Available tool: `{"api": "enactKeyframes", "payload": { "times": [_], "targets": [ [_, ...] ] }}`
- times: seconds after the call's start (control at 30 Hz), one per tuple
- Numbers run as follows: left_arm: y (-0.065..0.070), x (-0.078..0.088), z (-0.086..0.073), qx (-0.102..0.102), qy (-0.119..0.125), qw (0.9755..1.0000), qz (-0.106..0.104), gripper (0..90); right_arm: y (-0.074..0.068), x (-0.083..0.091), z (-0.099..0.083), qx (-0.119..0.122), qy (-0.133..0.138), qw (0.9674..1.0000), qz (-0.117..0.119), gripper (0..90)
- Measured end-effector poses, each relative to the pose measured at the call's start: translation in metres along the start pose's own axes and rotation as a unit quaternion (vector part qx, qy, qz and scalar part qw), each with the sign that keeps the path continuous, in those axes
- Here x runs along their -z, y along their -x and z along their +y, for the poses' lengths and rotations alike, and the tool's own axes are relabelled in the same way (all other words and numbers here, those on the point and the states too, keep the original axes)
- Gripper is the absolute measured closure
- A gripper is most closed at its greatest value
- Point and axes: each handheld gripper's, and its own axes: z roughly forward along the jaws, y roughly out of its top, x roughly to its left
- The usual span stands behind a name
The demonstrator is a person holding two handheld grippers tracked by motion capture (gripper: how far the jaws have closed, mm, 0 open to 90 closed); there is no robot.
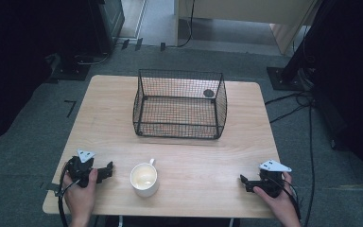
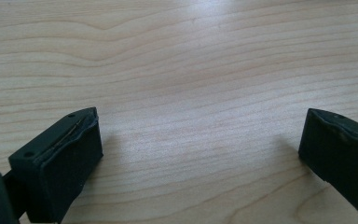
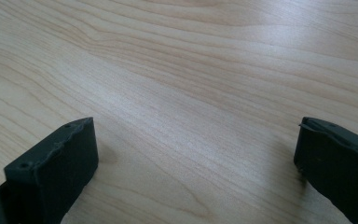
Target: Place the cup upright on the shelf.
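A white mug [image 1: 144,179] with a pale inside stands upright near the table's front edge, its handle pointing away from me. A black wire basket [image 1: 180,105] sits beyond it at the table's middle, with a small dark round object [image 1: 209,93] in its back right corner. My left gripper [image 1: 108,170] rests low at the front left, a short way left of the mug, held in a hand. In the left gripper view it [image 2: 200,140] stands open over bare wood. My right gripper [image 1: 244,181] lies at the front right, and its own view shows it [image 3: 196,144] open with nothing between the jaws.
The light wooden table [image 1: 99,109] stands on grey carpet. Cables [image 1: 307,123] trail on the floor to the right, and dark stands and furniture ring the table at the back and sides.
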Motion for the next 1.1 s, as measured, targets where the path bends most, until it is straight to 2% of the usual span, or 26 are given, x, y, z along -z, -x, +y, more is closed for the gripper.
{"api": "enactKeyframes", "payload": {
  "times": [0.23,0.3,0.4,0.47,0.5,0.57,0.7,0.77,0.83,0.87,1.1],
  "targets": [
    [0.0,0.0,0.0,0.0,0.0,1.0,0.0,0.0,-0.01,0.0,0.0,-0.035,-0.004,0.9988,-0.034,0.0],
    [0.0,0.0,0.0,0.0,0.0,1.0,0.0,0.0,-0.015,0.002,0.003,-0.017,-0.013,0.9994,-0.027,0.0],
    [0.0,0.0,0.0,0.0,0.0,1.0,0.0,0.0,-0.024,0.004,0.005,-0.003,-0.008,0.9996,-0.026,0.0],
    [0.0,0.0,0.0,0.0,0.0,1.0,0.0,0.0,-0.027,0.005,0.006,-0.003,-0.006,0.9996,-0.026,0.0],
    [0.0,0.0,0.0,0.0,0.0,1.0,0.0,0.0,-0.035,0.006,0.009,-0.003,0.001,0.9998,-0.02,0.0],
    [0.0,0.0,0.0,-0.001,0.0,1.0,0.0,0.0,-0.043,0.008,0.013,0.001,0.002,1.0,-0.007,0.0],
    [0.002,-0.001,0.001,-0.003,0.0,1.0,-0.003,0.0,-0.061,0.011,0.023,0.0,0.024,0.9995,0.021,0.0],
    [0.002,-0.001,0.001,-0.003,0.0,1.0,-0.003,0.0,-0.069,0.012,0.026,0.006,0.044,0.9989,0.016,0.0],
    [0.002,-0.001,0.001,-0.003,0.0,1.0,-0.003,0.0,-0.072,0.012,0.028,0.007,0.047,0.9987,0.015,0.0],
    [0.002,-0.001,0.001,-0.003,0.0,1.0,-0.003,0.0,-0.08,0.013,0.033,0.01,0.062,0.9979,0.017,0.0],
    [0.002,-0.001,0.001,-0.003,0.0,1.0,-0.003,0.0,-0.105,0.015,0.045,0.028,0.077,0.9962,0.029,0.0]
  ]
}}
